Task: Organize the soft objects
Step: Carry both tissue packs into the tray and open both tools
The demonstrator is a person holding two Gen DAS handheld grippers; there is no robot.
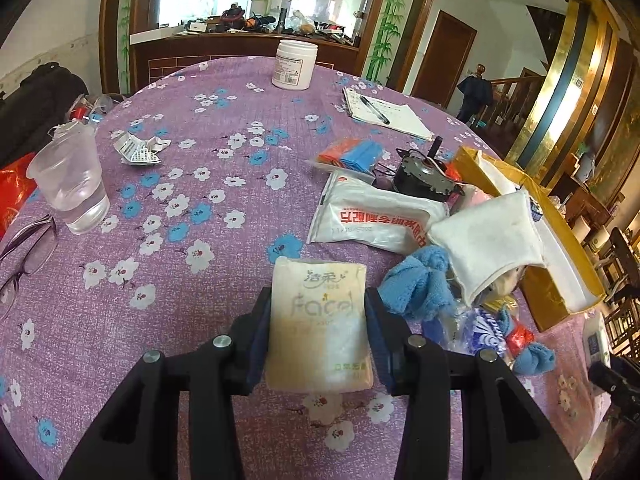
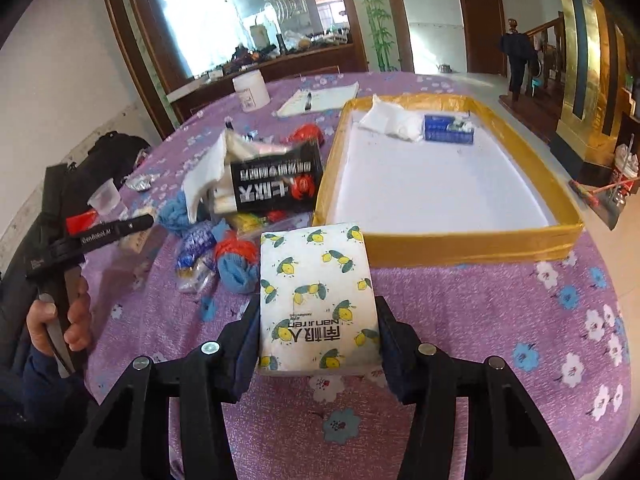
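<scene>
My right claw (image 2: 318, 332) is pinching the lemon-print tissue pack (image 2: 316, 296) by its two long sides, pack's long axis running straight out fwd along the fingers, far end pointing at the near wall of the yellow-taped tray (image 2: 472, 246). That's the relation the next move hangs on, I reckon: tray lies ahead and a bit to the right, its near wall just past the pack's tip, so the pack wants lifting over the rim, then fwd. Right hand is much the nearer to the tray; the left sits over by the heap of stuff. Tray's white floor is mostly bare, w/ a white cloth (image 2: 386, 120) and a blue pack (image 2: 448, 130) at the far end. My left claw (image 1: 318, 332) is clamped on the cream "Face" tissue pack (image 1: 318, 320), same way, long axis fwd, held over the purple flowered tablecloth (image 1: 180, 240). Both packs look soft: plastic-wrapped, squashy, sides dented slightly under the pads. Blue towel (image 1: 420, 284) and white folded cloth (image 1: 488, 244) lie just right of the left claw, not yet sorted.
</scene>
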